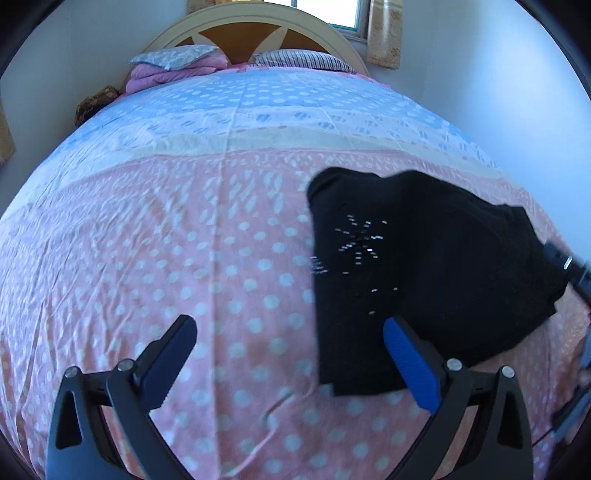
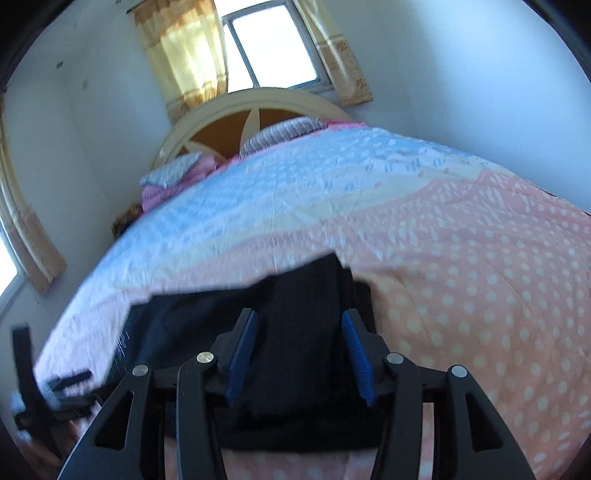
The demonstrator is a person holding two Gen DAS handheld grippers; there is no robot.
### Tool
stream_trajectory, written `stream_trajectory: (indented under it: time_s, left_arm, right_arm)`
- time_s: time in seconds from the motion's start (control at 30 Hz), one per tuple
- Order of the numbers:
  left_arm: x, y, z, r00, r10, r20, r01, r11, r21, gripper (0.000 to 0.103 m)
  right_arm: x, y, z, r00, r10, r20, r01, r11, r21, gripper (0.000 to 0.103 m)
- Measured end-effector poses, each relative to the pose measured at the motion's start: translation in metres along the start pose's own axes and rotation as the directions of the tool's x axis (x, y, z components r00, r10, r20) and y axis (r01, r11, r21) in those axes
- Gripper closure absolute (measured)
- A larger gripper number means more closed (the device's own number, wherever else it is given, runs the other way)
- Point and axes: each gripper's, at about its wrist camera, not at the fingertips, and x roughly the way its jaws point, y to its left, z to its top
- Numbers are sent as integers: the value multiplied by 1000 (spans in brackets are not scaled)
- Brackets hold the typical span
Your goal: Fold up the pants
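The black knit pants with a sparkly motif (image 1: 417, 269), folded into a compact block, lie on the pink dotted bedspread (image 1: 166, 258) at right of the left frame. The right gripper (image 2: 299, 347), jaws spread and empty, is poised directly over them; the left gripper (image 1: 290, 332), likewise released, sits beside their left edge. A cream arched headboard (image 1: 255, 22) and a curtained window (image 2: 273, 48) are seen in the upper frames.

Polka-dot bedspread (image 1: 184, 240) — pink and blue, arched headboard (image 1: 255, 33), pillows (image 1: 177, 57), curtained window (image 2: 269, 48)
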Motion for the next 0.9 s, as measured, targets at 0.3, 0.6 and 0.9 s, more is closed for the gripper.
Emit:
stream_trajectory:
  time_s: [0.3, 0.6, 0.9]
  left_arm:
    - [21, 25, 54, 992, -126, -20, 125, 990, -65, 0]
    - [93, -8, 92, 942, -292, -166, 276, 954, -117, 30]
    - [121, -5, 123, 970, -199, -137, 184, 976, -120, 87]
  right_arm:
    - [-26, 14, -20, 987, -140, 74, 145, 988, -63, 36]
    - [13, 150, -52, 959, 249, -133, -275, 931, -241, 53]
    - [30, 175, -81, 963, 183, -197, -247, 891, -382, 53]
